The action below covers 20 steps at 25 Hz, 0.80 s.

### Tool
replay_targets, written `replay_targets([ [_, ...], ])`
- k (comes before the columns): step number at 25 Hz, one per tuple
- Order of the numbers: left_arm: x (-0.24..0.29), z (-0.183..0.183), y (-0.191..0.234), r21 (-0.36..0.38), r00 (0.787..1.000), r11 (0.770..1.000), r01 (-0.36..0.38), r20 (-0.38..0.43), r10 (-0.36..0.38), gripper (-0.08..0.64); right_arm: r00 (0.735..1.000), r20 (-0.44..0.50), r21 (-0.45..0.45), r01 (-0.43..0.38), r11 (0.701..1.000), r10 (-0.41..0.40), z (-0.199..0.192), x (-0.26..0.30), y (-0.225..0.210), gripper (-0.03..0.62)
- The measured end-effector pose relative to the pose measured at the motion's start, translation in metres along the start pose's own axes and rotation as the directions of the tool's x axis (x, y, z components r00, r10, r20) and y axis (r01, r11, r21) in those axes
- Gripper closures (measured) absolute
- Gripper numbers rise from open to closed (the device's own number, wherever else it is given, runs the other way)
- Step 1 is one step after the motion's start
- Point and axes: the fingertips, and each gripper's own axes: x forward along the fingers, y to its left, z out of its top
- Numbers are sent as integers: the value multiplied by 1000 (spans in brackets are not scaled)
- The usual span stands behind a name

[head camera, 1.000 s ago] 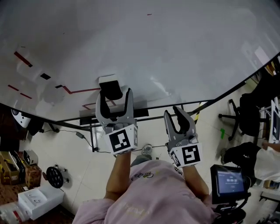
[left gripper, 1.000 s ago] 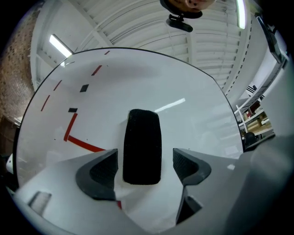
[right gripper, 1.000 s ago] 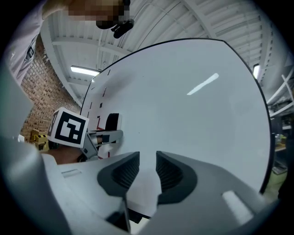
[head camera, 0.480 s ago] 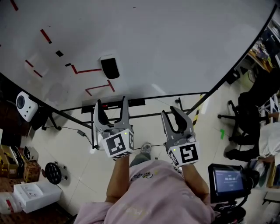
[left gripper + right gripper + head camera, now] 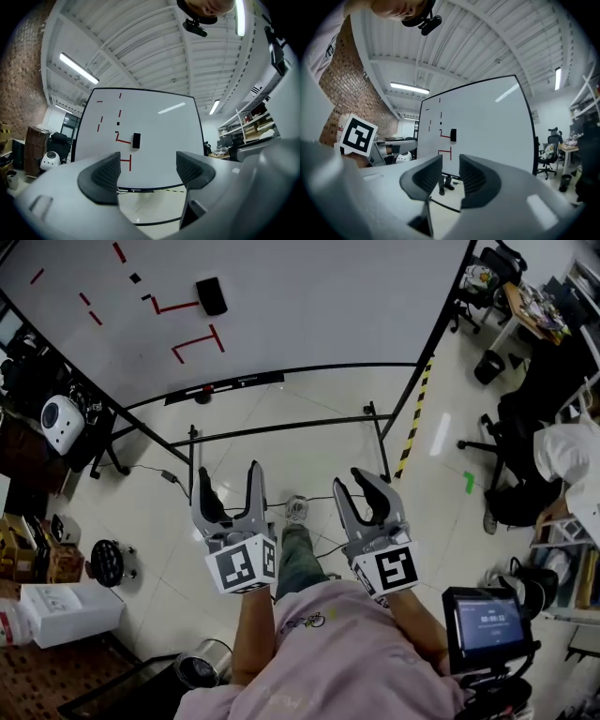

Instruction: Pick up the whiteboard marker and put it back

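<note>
— "White board (image 5: 309,306) stood well ahead of us, up and to the left. Did we see the marker?"

— "Not surely. A small reddish thing (image 5: 205,390) lay on its ledge (image 5: 246,381), too small to name. A marker there would lie along the ledge. Our left gripper (image 5: 226,476) was nearer, jaws wide apart and empty. Our right gripper (image 5: 354,482) held nothing either, jaws almost together."
</note>
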Motion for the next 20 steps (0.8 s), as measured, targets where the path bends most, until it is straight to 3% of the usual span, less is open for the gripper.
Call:
replay_targets([
  [4,-90,19,-19,17,999,999,34,1,-34,198,999,-11,29,-33,999,34,6,-73,33,479],
  [7,-128,32,-16,14,997,997,73,12,-73,278,998,-13,29,-69,997,69,11,-99,62,479],
  [12,-175,44,-12,-35,994,993,111,28,-110,278,994,33,9,-100,995,100,28,-130,102,479],
  [20,-253,40,4,-70,986,984,161,-21,-163,278,999,37,52,-38,998,36,32,-183,161,478],
])
